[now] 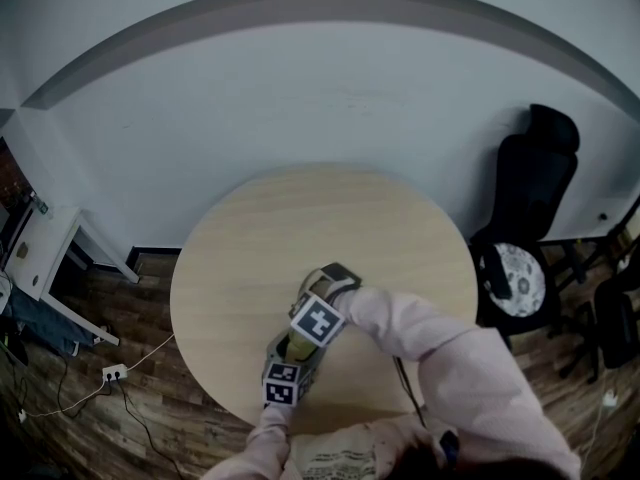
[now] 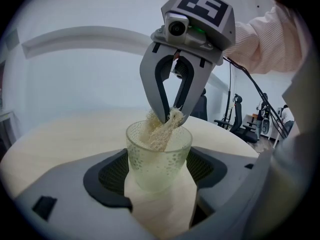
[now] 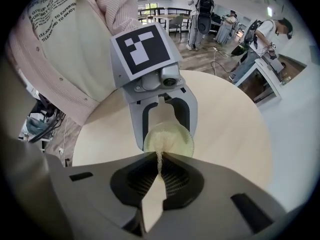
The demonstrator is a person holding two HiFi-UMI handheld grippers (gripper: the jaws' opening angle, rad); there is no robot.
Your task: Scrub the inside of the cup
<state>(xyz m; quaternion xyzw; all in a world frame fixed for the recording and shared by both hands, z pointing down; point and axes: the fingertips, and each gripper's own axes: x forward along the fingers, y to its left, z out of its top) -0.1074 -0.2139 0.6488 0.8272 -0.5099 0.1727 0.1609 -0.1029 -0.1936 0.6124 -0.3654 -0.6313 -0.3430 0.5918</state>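
Near the front edge of the round pale wooden table (image 1: 400,228), the left gripper (image 2: 159,176) has its jaws clamped on the sides of a translucent green dimpled glass cup (image 2: 159,156), which it holds upright. The right gripper (image 2: 172,118) reaches down from above, its jaws pressed together on a beige fibrous scrubbing pad (image 2: 161,134) that dips into the cup's mouth. Beyond the table lie a dark wood-plank floor (image 1: 180,418) with a white power strip (image 1: 113,372), a black office chair (image 1: 535,183) and a pale wall (image 1: 300,98).
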